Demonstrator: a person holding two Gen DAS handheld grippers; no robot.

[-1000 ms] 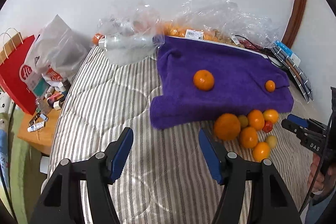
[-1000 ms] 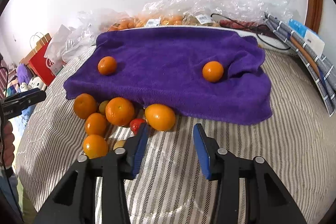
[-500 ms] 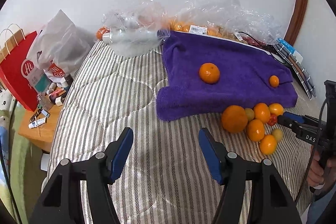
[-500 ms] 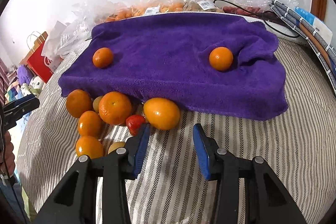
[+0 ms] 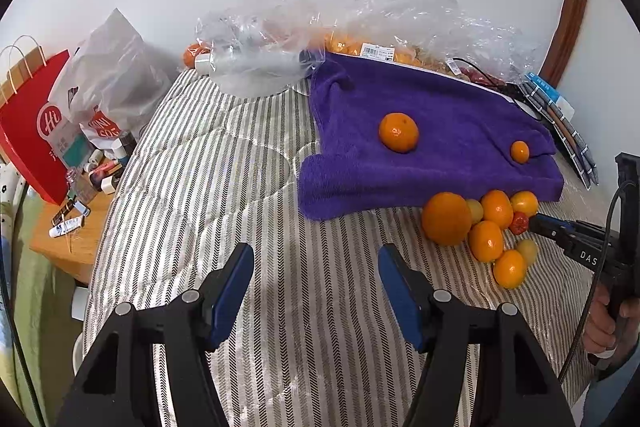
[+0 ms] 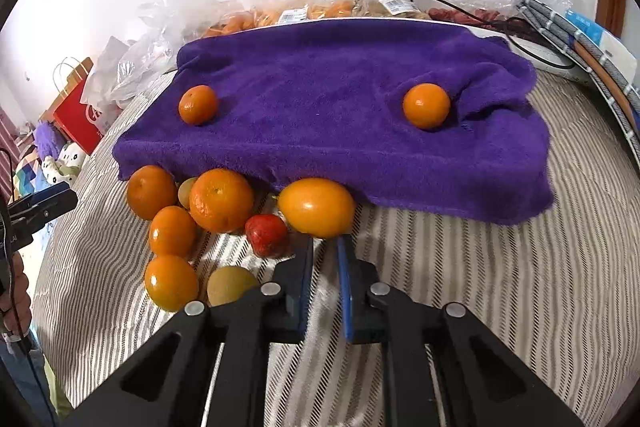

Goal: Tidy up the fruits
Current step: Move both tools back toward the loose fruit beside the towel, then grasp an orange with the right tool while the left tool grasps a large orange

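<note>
Right gripper: jaws nearly together now, narrowed since half a second ago, empty, just below the oval orange fruit.
Left gripper: jaws still wide apart, lower centre.
Round orange mandarins: unmoved on purple fleece towel.

Two oranges on the purple towel, loose fruit cluster at its near edge

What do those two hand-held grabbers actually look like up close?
Each is black plastic with silver screws and two flat blue pads: the left gripper and the right gripper match. The right one carries white lettering and a thin black cable, and a bare hand grips its handle.
</note>
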